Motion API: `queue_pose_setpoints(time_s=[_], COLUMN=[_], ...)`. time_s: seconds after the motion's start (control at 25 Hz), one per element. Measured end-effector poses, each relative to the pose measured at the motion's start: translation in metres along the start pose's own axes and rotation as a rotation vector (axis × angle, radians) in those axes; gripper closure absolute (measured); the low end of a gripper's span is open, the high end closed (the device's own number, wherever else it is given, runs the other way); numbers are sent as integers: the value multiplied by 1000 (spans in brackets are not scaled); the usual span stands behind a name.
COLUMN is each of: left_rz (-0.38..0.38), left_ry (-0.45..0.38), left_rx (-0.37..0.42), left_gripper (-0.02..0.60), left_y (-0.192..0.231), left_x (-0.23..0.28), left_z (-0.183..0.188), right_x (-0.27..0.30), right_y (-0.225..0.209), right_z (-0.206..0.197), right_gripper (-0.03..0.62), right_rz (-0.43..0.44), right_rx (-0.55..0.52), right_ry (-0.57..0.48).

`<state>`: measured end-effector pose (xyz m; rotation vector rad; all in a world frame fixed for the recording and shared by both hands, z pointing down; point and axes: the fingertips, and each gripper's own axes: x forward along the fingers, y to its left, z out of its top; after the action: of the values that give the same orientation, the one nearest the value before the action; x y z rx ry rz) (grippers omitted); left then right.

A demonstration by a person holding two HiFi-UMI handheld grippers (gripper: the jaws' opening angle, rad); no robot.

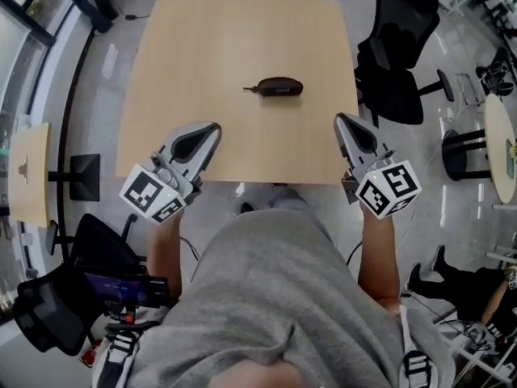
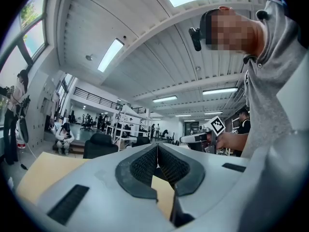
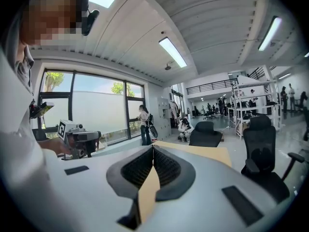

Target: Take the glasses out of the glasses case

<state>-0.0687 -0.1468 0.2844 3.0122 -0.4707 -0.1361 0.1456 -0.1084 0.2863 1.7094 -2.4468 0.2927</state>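
The left gripper [image 1: 212, 129] hovers over the near left part of the tabletop [image 1: 234, 31], held about level, its fingers [image 2: 144, 166] pressed together with nothing between them. Further in, near the middle of the tabletop and well apart from both grippers, the dark glasses case [image 1: 279, 86] lies closed, a small tab poking out at its left end. The right gripper [image 1: 340, 120] hangs over the near right corner, its fingers [image 3: 137, 168] likewise closed tight and empty. A black office chair [image 1: 397, 51] stands just beyond the tabletop's right edge
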Motion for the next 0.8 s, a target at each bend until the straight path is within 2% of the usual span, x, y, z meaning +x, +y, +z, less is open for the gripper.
queue_pose_setpoints(time_s=[0.24,0.52,0.8], left_rz=[0,48,97], left_ry=[1,-5,22], left_rx=[-9,-5,-63], left_gripper=[575,575,575], left_y=[7,24,64], left_x=[-6,-19,-4], left_z=[-10,-7,-31], right_x=[19,46,98], right_y=[8,8,-17], right_z=[6,9,1], right_gripper=[586,586,586], right_rz=[20,53,89], right_rx=[-23,-40,-30], right_ry=[-6,9,63])
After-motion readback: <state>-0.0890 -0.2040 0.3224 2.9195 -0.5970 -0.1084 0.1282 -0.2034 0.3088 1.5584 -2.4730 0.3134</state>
